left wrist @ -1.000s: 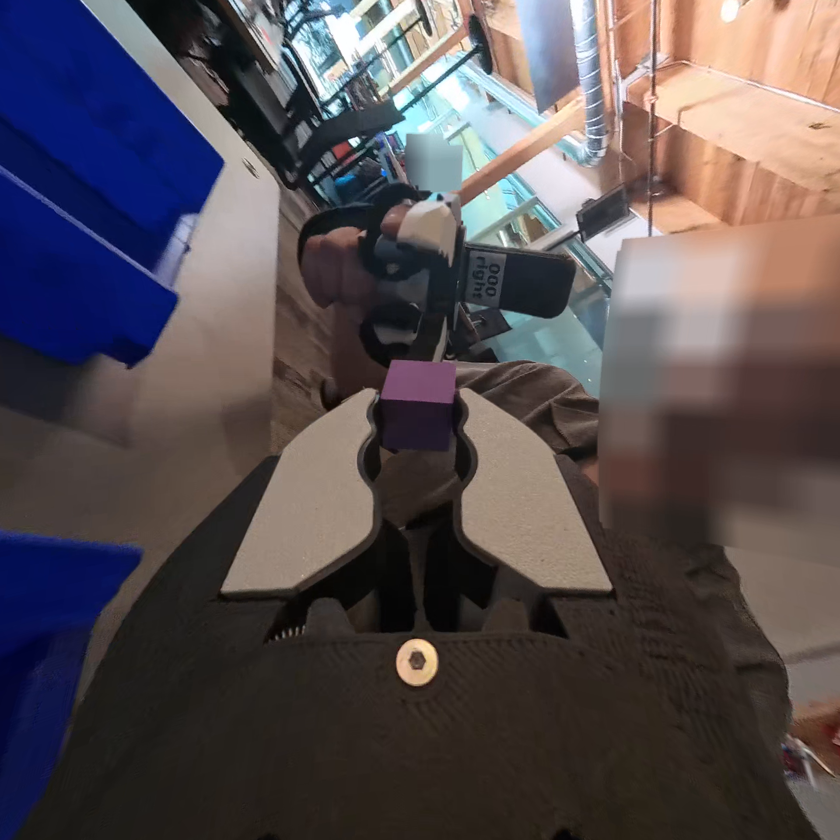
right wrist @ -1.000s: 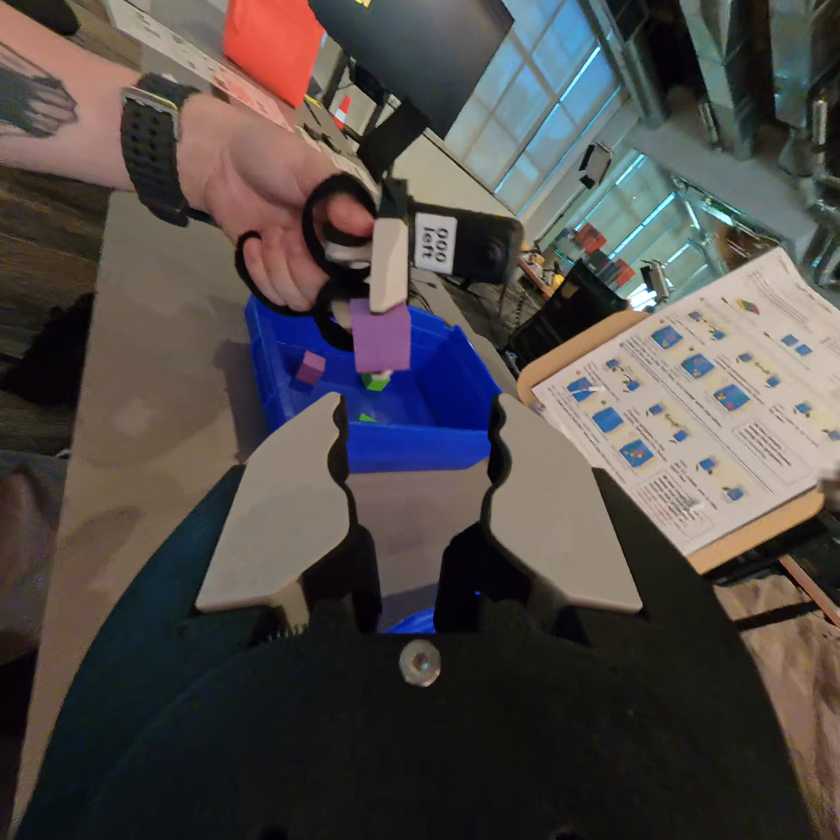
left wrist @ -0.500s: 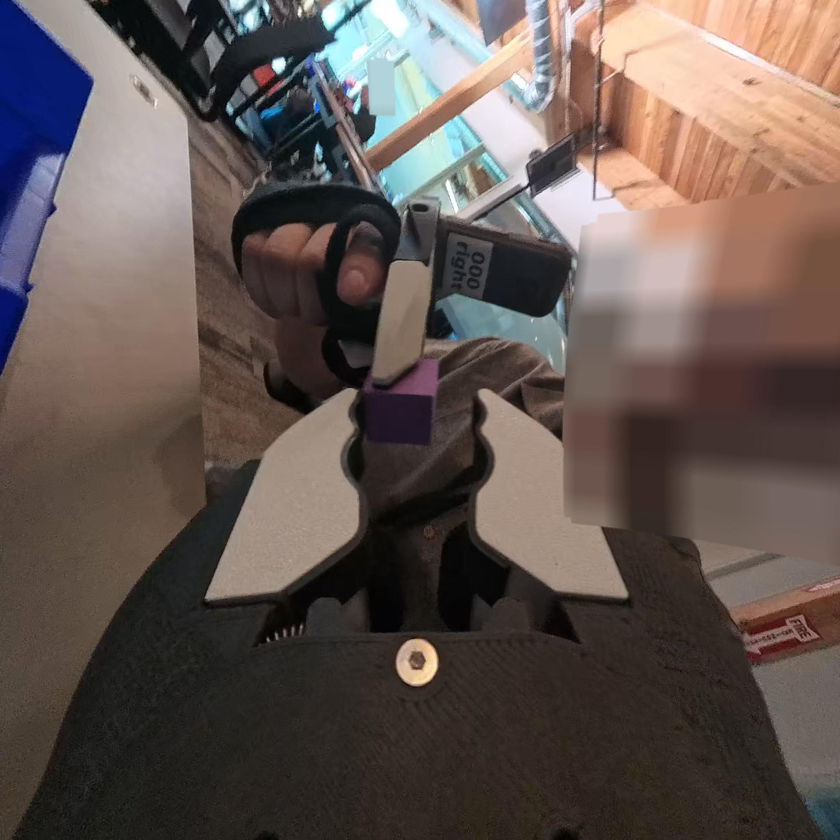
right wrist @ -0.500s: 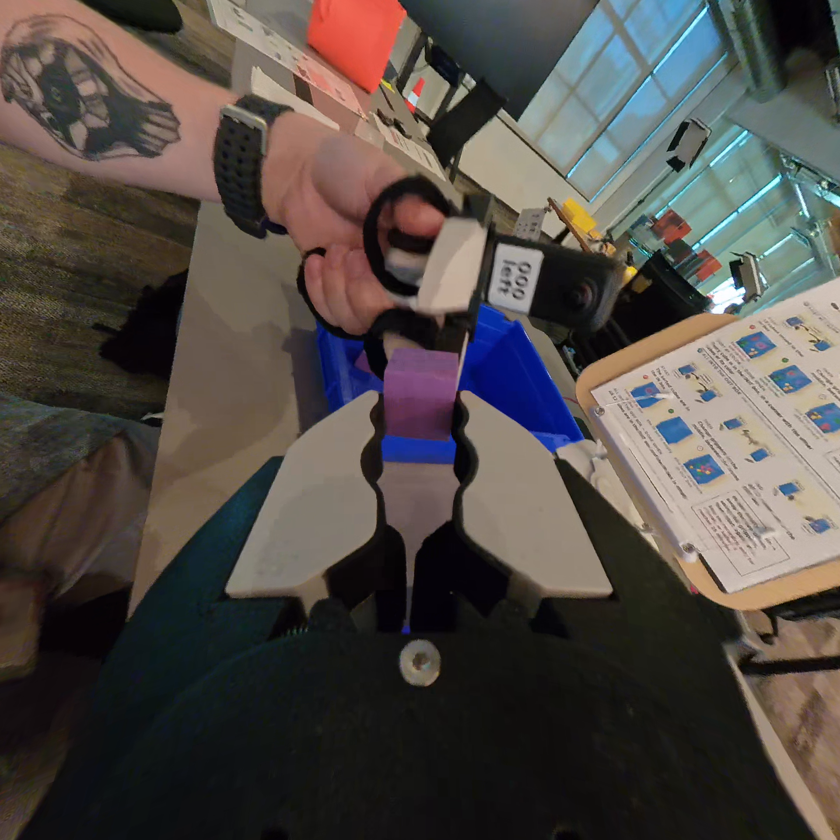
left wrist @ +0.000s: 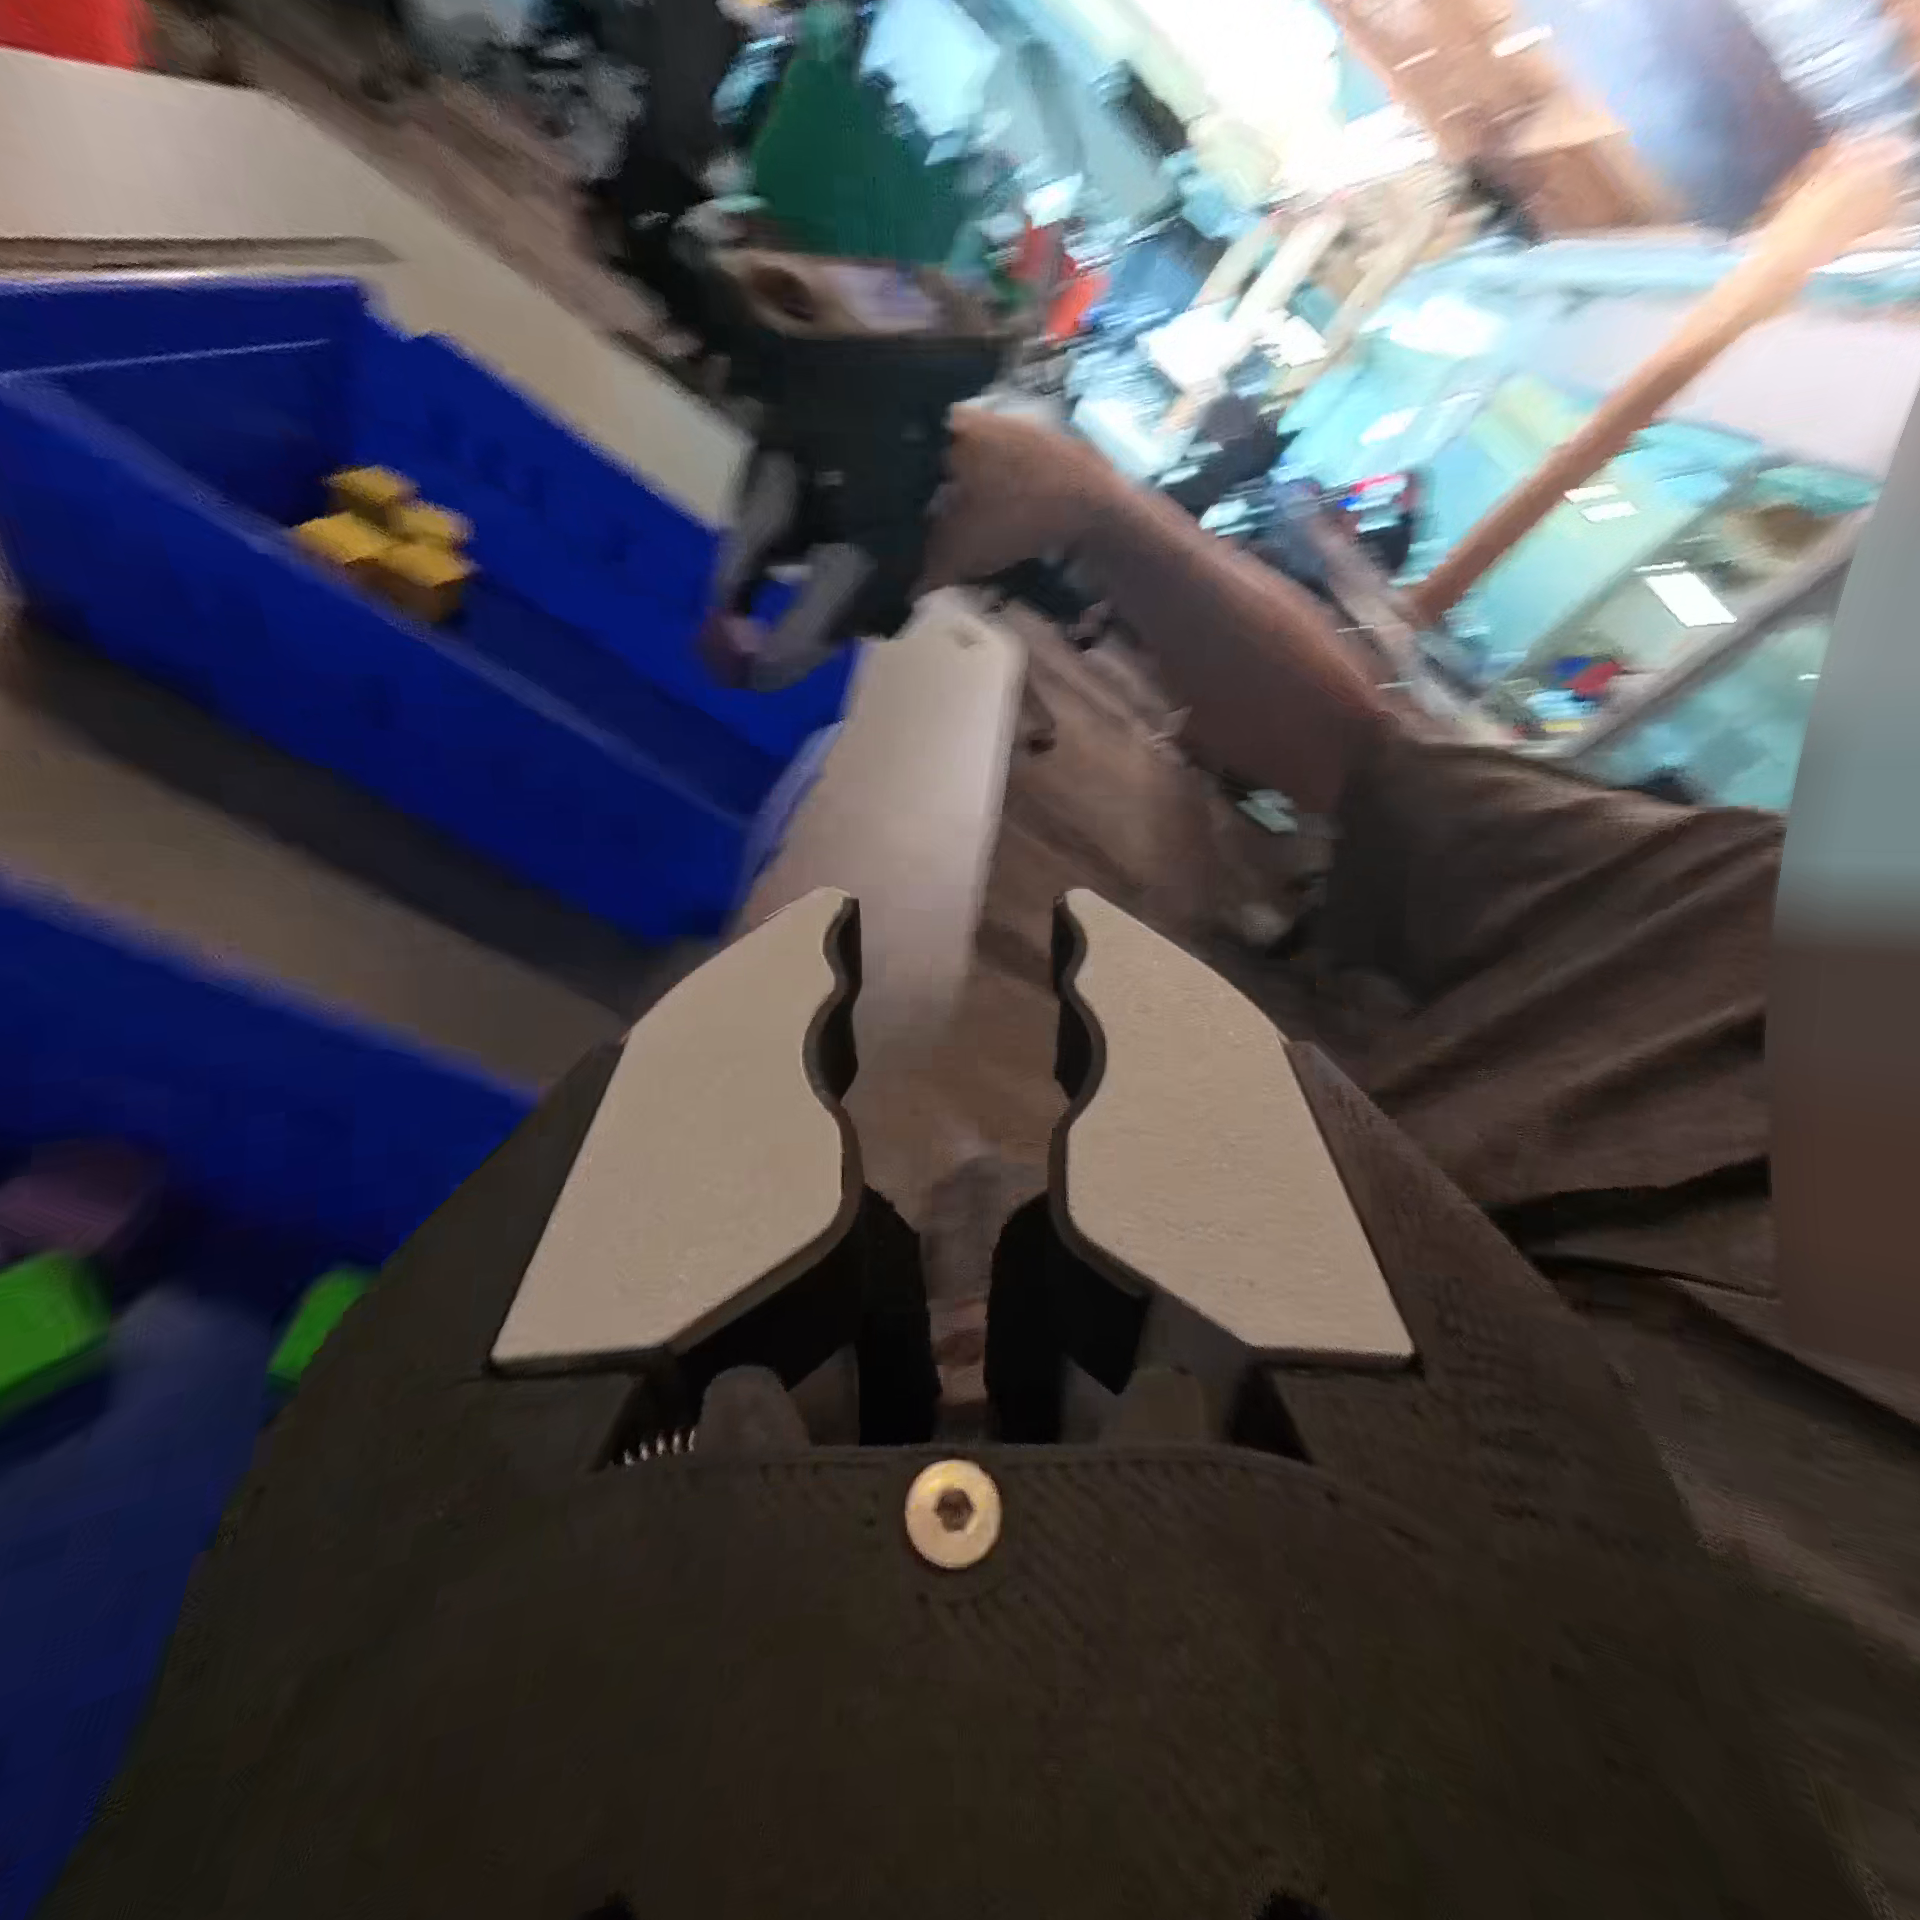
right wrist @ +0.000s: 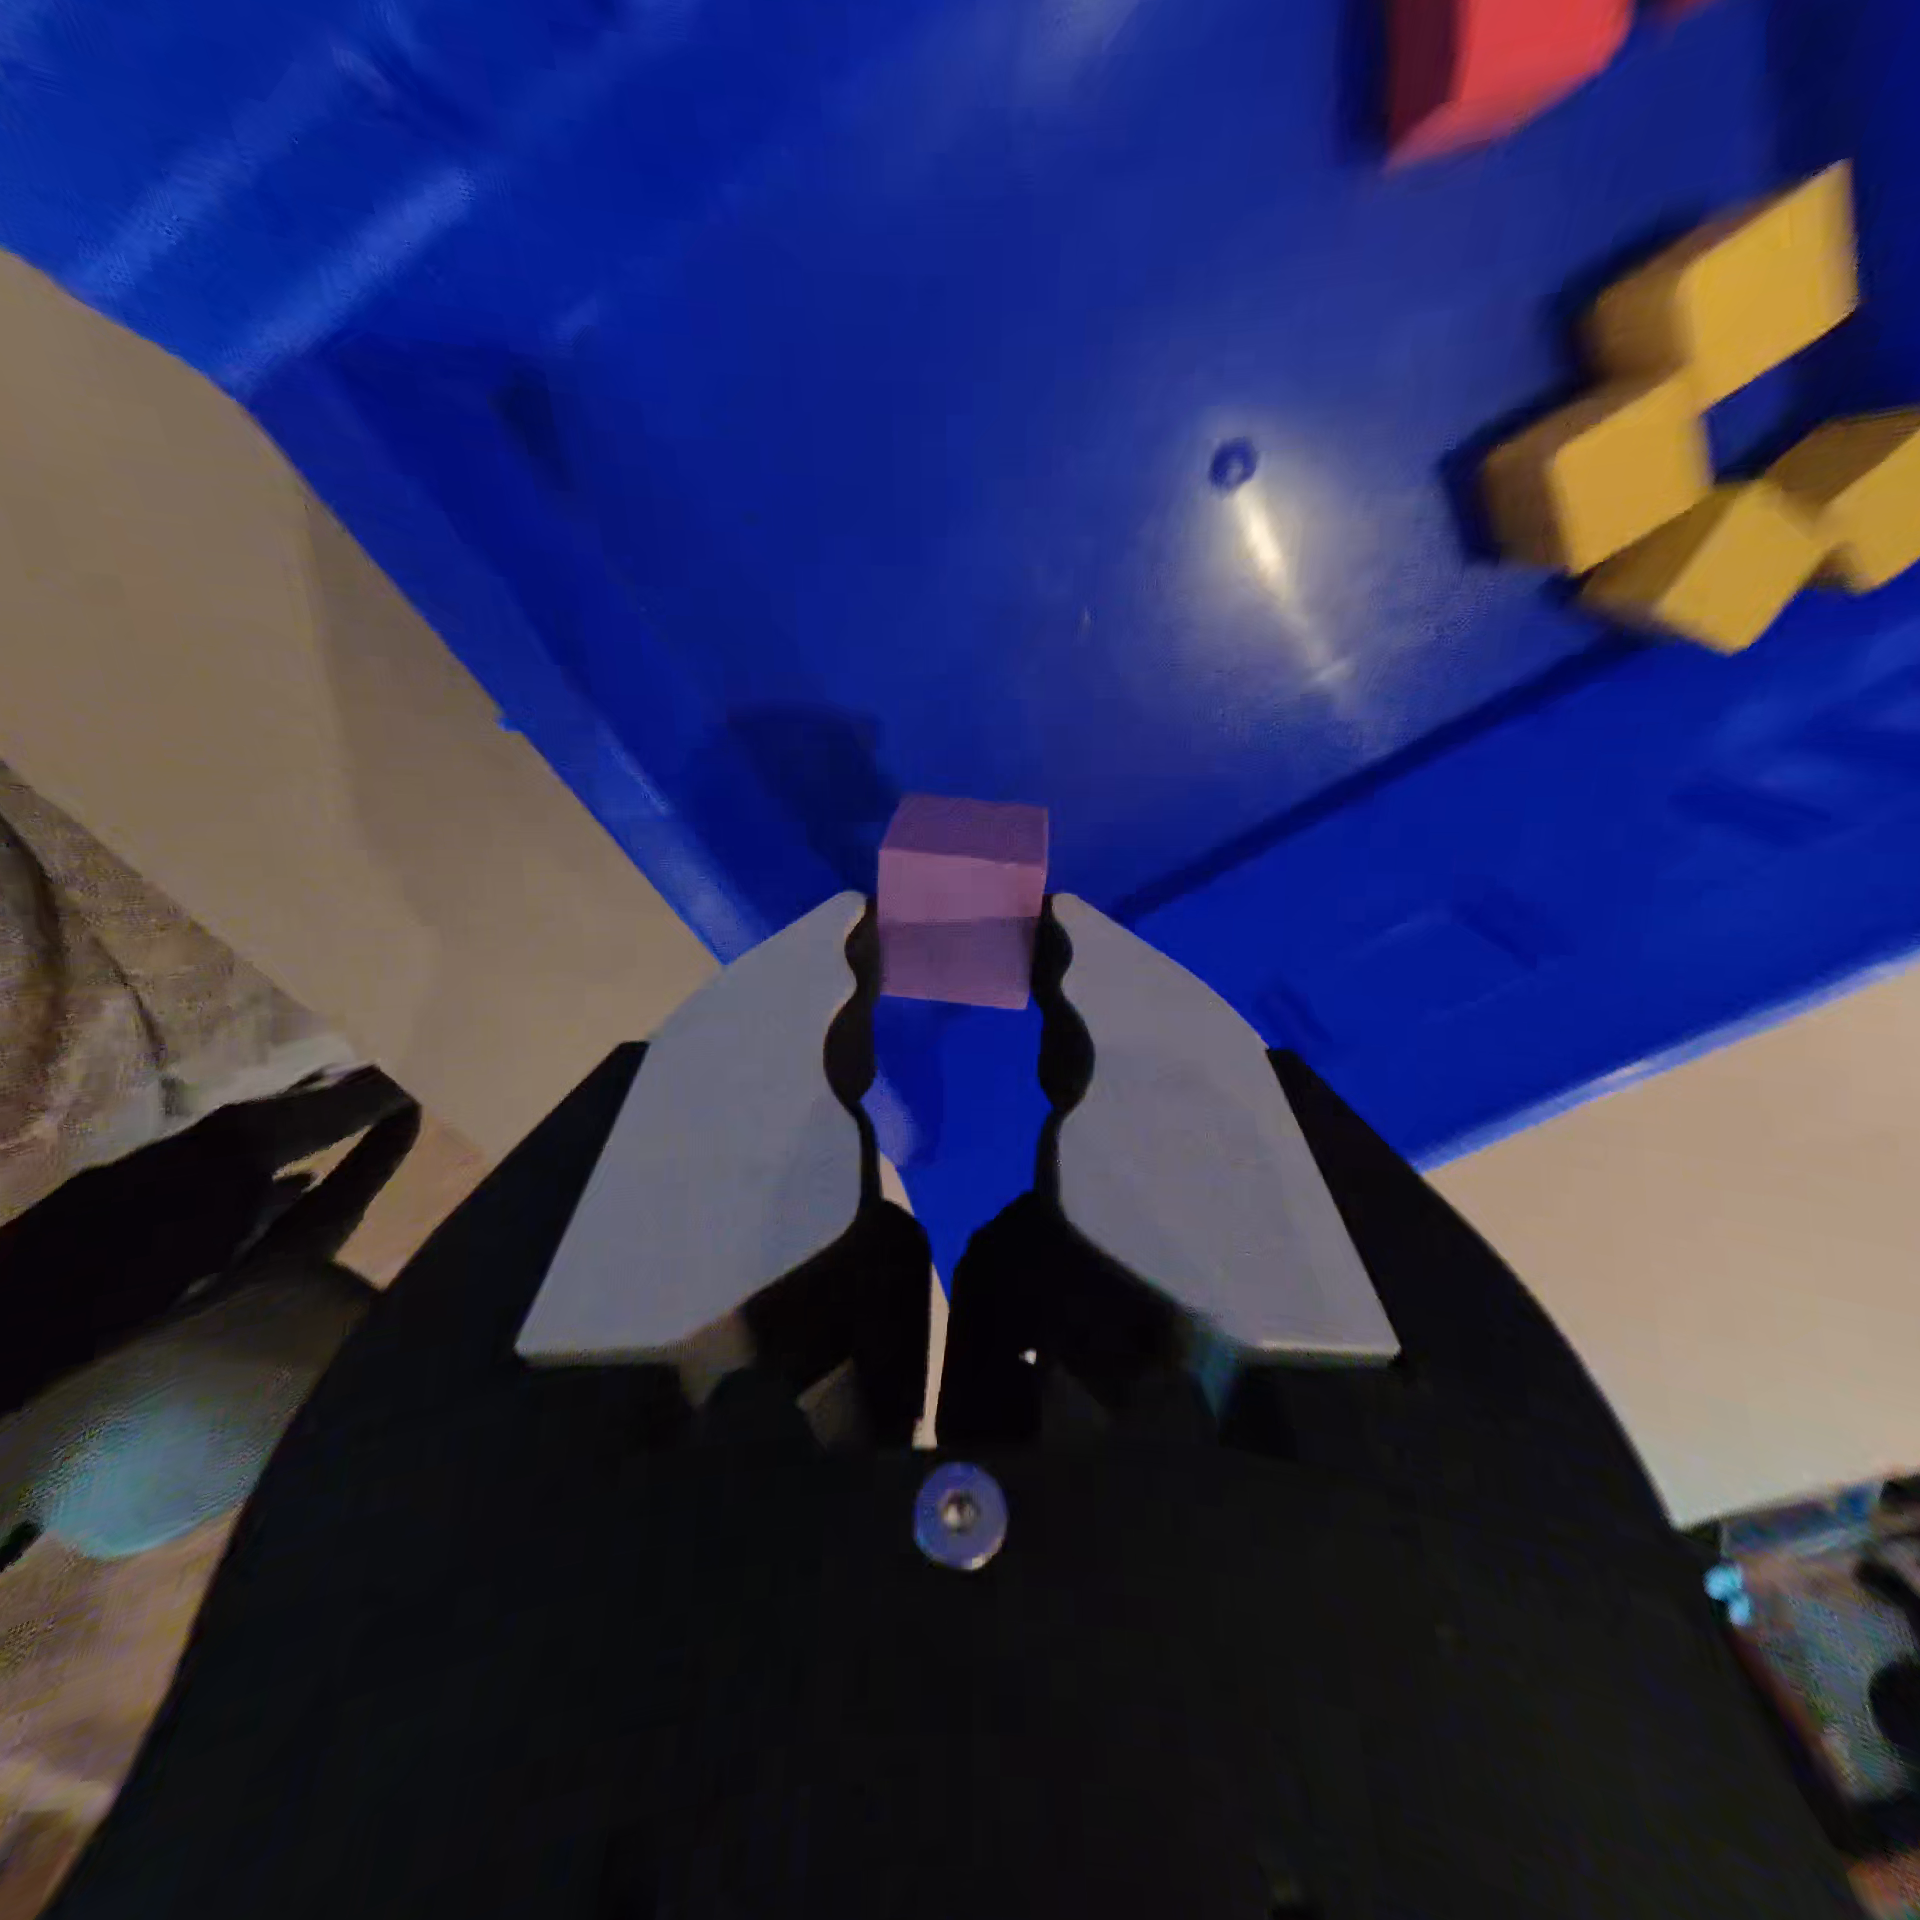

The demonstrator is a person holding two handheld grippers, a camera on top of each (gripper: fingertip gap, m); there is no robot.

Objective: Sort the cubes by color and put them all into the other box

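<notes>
My right gripper (right wrist: 958, 925) is shut on a small purple cube (right wrist: 961, 904), with both pads pressed on its sides. It holds the cube just above the near corner of a blue bin (right wrist: 935, 364). Yellow blocks (right wrist: 1714, 447) and a red block (right wrist: 1496, 62) lie in that bin. My left gripper (left wrist: 956, 935) is open and nothing is between its fingers. The left wrist view is blurred. It shows the right gripper (left wrist: 821, 582) farther off, over the edge of the blue bin (left wrist: 520, 748) holding the yellow blocks (left wrist: 384, 540).
A second blue bin (left wrist: 208, 1039) at the lower left holds green blocks (left wrist: 42, 1330). The bins stand on a pale table (left wrist: 208, 177). A person's brown sleeve (left wrist: 1558, 987) lies to the right. Cluttered room in the background.
The purple cube passed from my left gripper to my right one. The right pads closed on it, the left opened and drew back, and the right carried the cube over the blue bin.
</notes>
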